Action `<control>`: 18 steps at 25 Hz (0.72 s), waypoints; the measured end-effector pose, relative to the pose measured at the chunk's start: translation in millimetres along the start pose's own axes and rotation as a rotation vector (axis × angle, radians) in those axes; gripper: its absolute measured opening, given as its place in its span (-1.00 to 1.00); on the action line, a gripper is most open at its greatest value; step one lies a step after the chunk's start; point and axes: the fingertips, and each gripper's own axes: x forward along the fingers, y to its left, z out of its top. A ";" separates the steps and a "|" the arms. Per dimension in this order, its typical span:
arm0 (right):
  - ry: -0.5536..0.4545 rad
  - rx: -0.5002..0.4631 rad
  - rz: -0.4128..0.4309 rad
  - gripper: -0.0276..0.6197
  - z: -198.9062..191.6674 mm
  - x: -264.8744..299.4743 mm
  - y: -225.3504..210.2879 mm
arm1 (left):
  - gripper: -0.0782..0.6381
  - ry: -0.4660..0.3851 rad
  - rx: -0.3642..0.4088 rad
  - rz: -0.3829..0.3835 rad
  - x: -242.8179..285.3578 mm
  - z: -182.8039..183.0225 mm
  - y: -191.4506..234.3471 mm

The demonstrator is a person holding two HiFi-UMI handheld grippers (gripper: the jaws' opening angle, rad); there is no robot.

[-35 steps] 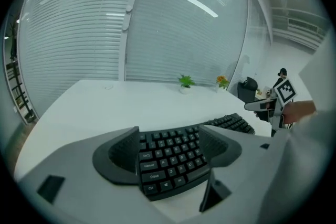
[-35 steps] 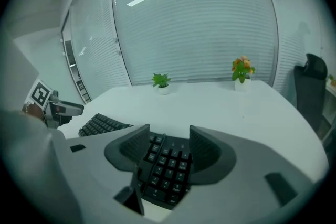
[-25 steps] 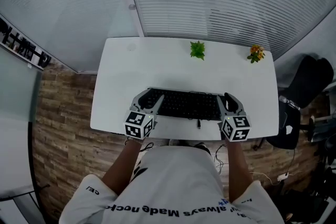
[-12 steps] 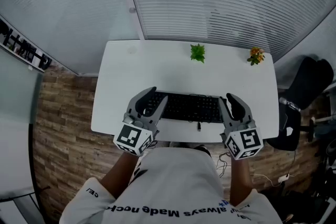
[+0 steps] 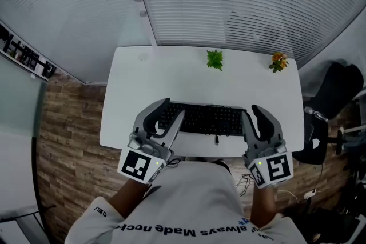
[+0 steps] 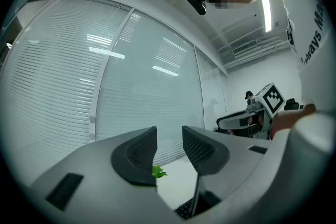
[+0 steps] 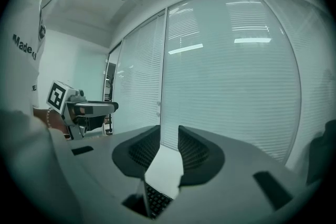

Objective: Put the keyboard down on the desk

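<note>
From the head view, both ends of the keyboard are partly hidden under the left tool and the right tool. Each tool's own view shows only a sliver of keys, the rest hidden behind its body.

Just below the tips of left gripper and right gripper: keyboard, lying low across. Beyond it, open desk up to green plant and orange-flowered plant at far edge.

Head camera overhead; 2 gripper views apparently tilt toward blinds.
</note>
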 end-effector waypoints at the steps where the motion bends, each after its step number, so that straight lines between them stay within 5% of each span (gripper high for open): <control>1: -0.004 -0.005 0.001 -0.56 3.1 -0.6 1.1 | -0.29 -0.005 0.005 -0.002 0.1 3.3 -0.4; 18: -0.019 -0.029 -0.014 -0.58 14.0 -2.1 3.6 | -0.32 0.004 0.008 0.021 -5.0 4.3 7.6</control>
